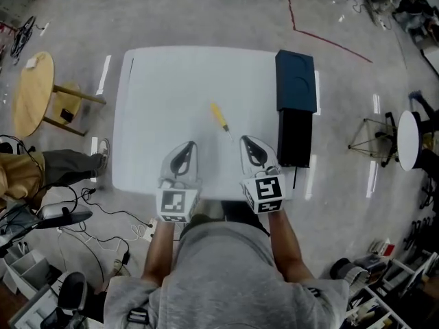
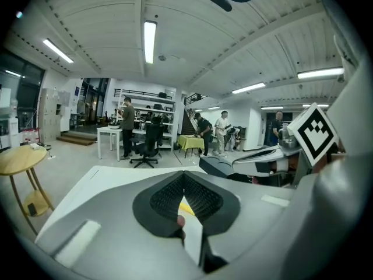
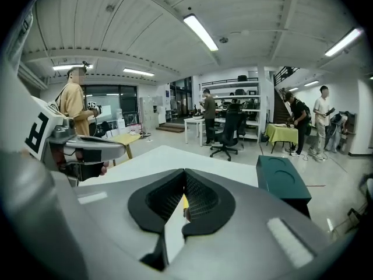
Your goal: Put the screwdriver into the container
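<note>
A yellow-handled screwdriver (image 1: 219, 117) lies on the white table (image 1: 164, 94), just ahead of both grippers. The dark teal container (image 1: 296, 81) stands at the table's right edge, with a black box (image 1: 295, 139) in front of it. My left gripper (image 1: 188, 145) and right gripper (image 1: 245, 141) hover over the table's near part, side by side, both shut and empty. In the left gripper view the gripper (image 2: 183, 171) shows a sliver of the yellow screwdriver (image 2: 186, 206) behind its tips. The right gripper view shows its gripper (image 3: 183, 169), the same yellow sliver (image 3: 185, 202) and the container (image 3: 282, 182) to the right.
A round wooden side table (image 1: 33, 91) stands left of the table, and a seated person's leg (image 1: 68, 163) is near it. Cables (image 1: 103, 218) run over the floor at lower left. A tripod stand (image 1: 374, 142) is at the right. People stand at desks far behind.
</note>
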Demonstrator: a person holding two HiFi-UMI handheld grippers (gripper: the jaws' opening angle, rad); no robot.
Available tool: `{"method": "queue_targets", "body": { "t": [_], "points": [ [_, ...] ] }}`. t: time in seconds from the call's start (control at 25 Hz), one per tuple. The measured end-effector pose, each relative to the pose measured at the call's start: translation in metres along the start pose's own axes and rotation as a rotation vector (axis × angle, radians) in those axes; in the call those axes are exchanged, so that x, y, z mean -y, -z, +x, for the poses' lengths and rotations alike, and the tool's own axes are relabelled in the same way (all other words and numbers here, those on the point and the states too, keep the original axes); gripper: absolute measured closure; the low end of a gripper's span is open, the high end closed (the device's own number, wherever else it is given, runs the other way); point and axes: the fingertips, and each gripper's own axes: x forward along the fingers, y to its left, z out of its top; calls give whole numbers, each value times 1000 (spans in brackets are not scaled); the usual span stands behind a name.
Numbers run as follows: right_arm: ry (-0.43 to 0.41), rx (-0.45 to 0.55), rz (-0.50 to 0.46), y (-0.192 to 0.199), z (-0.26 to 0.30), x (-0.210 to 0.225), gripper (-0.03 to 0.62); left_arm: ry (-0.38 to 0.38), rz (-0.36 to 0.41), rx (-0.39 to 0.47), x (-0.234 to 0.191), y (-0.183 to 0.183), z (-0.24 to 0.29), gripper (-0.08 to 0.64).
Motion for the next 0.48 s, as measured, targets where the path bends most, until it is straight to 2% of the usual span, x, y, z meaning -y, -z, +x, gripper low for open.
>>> {"method": "queue_targets", "body": {
  "t": [0.48],
  "points": [
    [-118,-140,-20,42,68,4,589,-75,-54,-99,-32,52,31,548]
  ]
}}
